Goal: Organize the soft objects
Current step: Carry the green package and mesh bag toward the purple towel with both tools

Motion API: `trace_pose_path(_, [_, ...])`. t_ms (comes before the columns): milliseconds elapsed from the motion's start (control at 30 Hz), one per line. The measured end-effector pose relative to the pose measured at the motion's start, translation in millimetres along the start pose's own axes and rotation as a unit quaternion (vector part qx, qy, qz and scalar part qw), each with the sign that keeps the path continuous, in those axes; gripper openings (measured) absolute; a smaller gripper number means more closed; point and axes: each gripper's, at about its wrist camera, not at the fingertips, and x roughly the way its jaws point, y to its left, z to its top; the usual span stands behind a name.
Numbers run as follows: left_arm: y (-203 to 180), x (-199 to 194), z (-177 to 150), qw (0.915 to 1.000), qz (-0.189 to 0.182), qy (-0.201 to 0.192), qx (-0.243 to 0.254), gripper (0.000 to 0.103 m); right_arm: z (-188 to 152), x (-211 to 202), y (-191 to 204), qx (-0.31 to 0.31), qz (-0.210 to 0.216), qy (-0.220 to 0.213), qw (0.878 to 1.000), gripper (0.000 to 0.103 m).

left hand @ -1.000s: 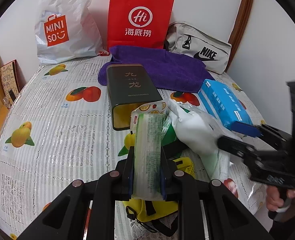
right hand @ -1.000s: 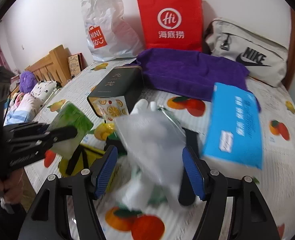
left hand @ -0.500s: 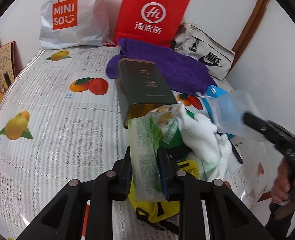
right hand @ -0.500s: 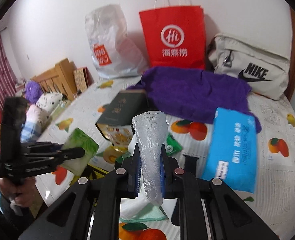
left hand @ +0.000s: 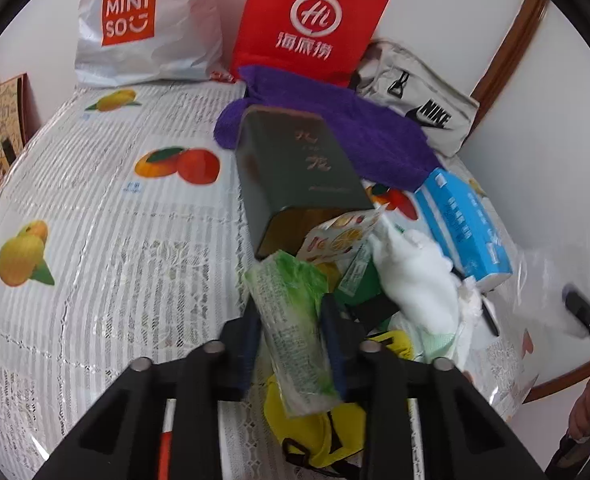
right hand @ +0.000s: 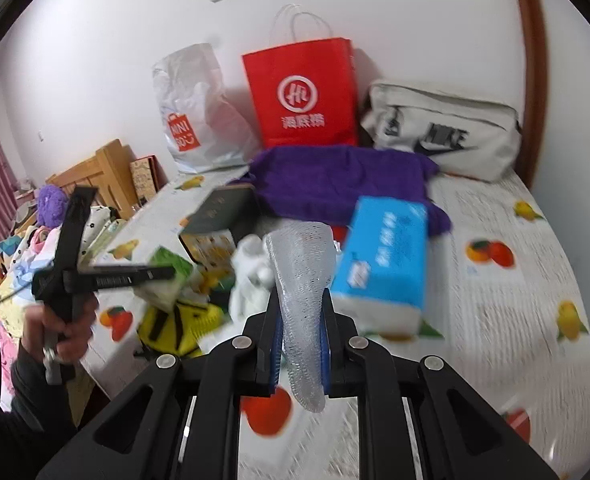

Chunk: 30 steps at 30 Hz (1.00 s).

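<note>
My left gripper (left hand: 291, 306) is shut on a green tissue packet (left hand: 285, 280) and holds it upright over the pile of soft things. The open end of the dark green tin (left hand: 295, 168) lies just beyond the packet. My right gripper (right hand: 300, 298) is shut on a clear textured plastic bag (right hand: 299, 252), lifted off the table. In the left wrist view that clear bag (left hand: 543, 280) hangs at the far right. The pile holds a white soft item (left hand: 415, 280), a yellow bag (left hand: 319, 432) and a fruit-print packet (left hand: 339, 236).
A blue tissue pack (left hand: 463, 224) lies right of the pile, a purple towel (left hand: 355, 124) behind the tin. A red paper bag (left hand: 311, 20), a white Miniso bag (left hand: 143, 28) and a grey Nike bag (left hand: 419, 104) line the wall. The fruit-print tablecloth (left hand: 115, 240) stretches left.
My right gripper closed on the clear bag and lifted it up and to the right, away from the pile. My left gripper drifted a little with the green packet still in it.
</note>
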Motion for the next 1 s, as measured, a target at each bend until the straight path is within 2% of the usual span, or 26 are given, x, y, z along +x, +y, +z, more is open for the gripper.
trace_pose_path(233, [-12.3,-20.0,5.7,0.9995,0.002,-0.031,0.011,0.021,-20.2,-19.4,-27.1,0.038,-0.002,-0.008,0.999,0.009])
trace_pose_path(367, [-19.6,-16.9,3.6,0.999,0.028,-0.025,0.025,0.021,-31.4,-7.6,-33.9,0.039,-0.003,0.015,0.999,0.01])
trace_pose_path(567, [-19.0,-26.9,0.9,0.9991,0.02,-0.035,0.015,0.02,-48.6,5.6,-48.8,0.063,0.006,0.035,0.997,0.007])
trace_pose_path(767, [-19.8,-44.0,8.3,0.9985,0.009,-0.054,0.007,0.019,-36.9,-17.7,-48.4,0.067,0.005,0.001,0.998,0.005])
trace_pose_path(1000, [-23.7,-46.0,16.8,0.9985,0.021,-0.05,0.009,0.019,-13.1,-26.0,-41.0,0.052,-0.02,-0.003,0.998,0.005])
